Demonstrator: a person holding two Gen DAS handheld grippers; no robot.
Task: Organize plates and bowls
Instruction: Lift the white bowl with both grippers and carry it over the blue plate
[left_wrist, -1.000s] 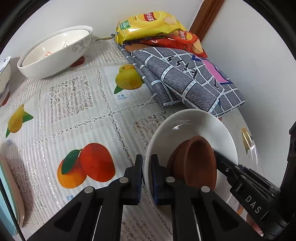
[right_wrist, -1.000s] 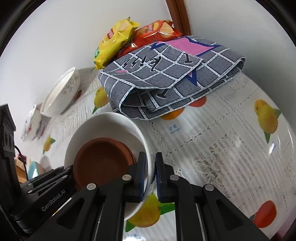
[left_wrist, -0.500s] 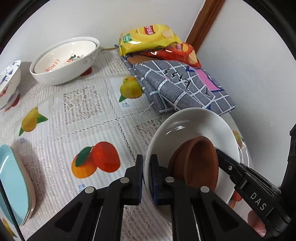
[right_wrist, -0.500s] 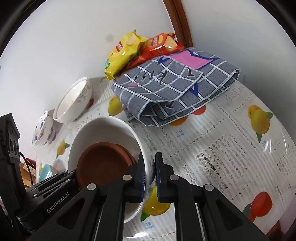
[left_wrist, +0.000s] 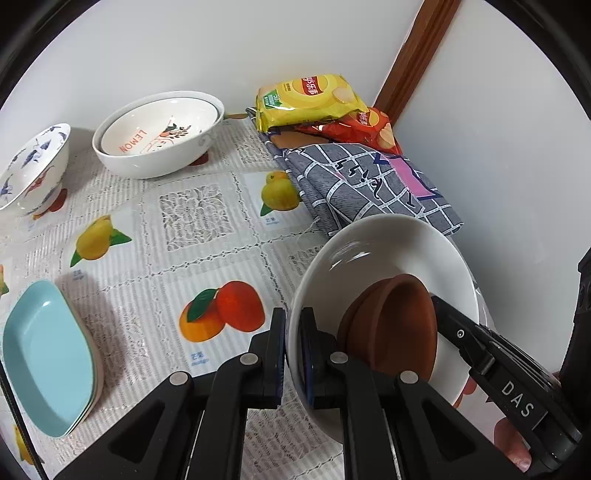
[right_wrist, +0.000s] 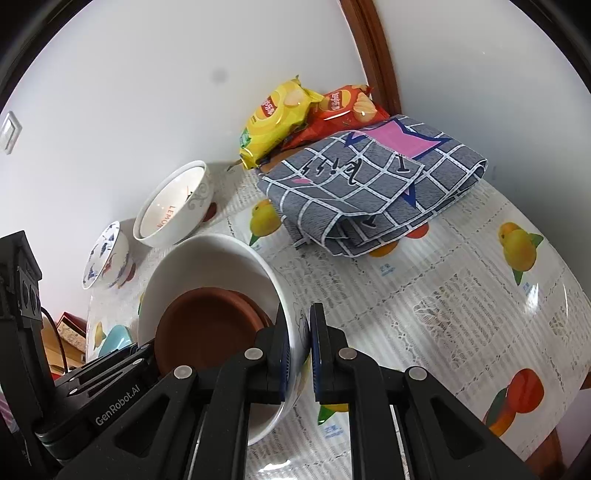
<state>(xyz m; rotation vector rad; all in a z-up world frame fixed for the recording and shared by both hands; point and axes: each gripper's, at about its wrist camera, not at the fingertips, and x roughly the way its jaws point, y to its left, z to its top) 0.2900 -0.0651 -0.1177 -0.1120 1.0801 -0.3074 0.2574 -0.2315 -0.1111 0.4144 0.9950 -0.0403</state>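
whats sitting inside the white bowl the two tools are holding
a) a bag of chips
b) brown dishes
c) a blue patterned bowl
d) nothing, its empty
b: stacked brown dishes sit inside the white bowl, whose rim is clamped by the left tool on one side and the right tool on the other.

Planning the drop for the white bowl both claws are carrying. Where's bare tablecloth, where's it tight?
Best bare patch: mid-table, bordered by the LEMON bowl, folded checked cloth, light blue dishes and the held white bowl. Second: the right side of the tablecloth, in front of the cloth. Crowded: the back corner with the yellow chip bag and red chip bag.
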